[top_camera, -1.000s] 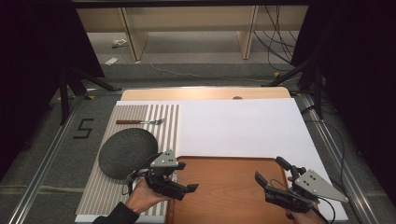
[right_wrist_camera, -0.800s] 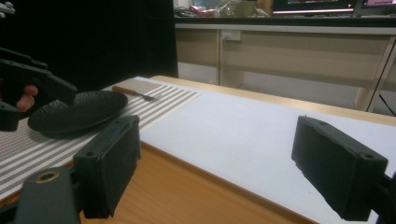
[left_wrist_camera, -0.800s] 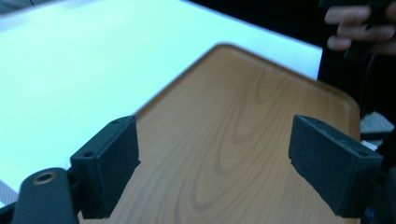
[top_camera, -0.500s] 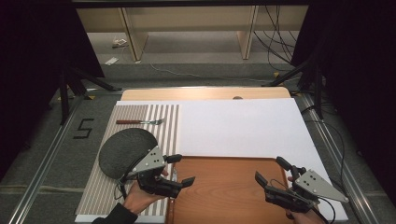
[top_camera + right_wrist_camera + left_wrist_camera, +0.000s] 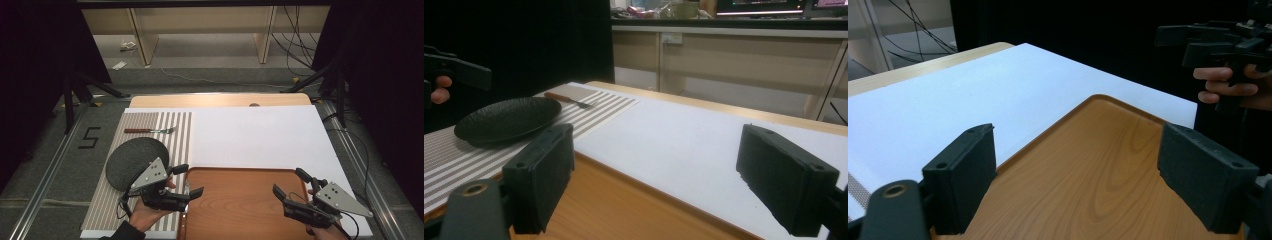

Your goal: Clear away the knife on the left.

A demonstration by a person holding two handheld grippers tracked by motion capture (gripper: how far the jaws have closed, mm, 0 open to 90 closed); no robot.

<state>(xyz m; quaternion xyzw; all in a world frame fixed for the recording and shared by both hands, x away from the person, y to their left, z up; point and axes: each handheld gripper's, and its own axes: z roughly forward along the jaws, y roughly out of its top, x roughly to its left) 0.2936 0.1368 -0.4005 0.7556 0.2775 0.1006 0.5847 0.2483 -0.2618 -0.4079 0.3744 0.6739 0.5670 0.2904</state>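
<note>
A wooden tray point(image 5: 245, 205) lies at the table's near edge, with nothing on it. My left gripper point(image 5: 190, 180) hovers open over the tray's left rim, next to a dark round plate point(image 5: 131, 159). In the left gripper view its jaws stand wide apart point(image 5: 1080, 170) above the tray point(image 5: 1098, 160). My right gripper point(image 5: 288, 181) is open above the tray's right part. In the right gripper view its jaws point(image 5: 659, 175) frame the tray's edge point(image 5: 614, 210), and the plate point(image 5: 506, 120) and a fork point(image 5: 569, 100) lie beyond. Neither gripper holds anything.
The plate and a wooden-handled fork point(image 5: 150, 130) rest on a striped placemat point(image 5: 165, 135) at the left. A white sheet point(image 5: 255, 135) covers the table behind the tray. The other hand's gripper point(image 5: 1218, 45) shows at the far right of the left gripper view.
My left gripper has shifted a little to the left and away from me, toward the plate's edge. The right gripper has not moved.
</note>
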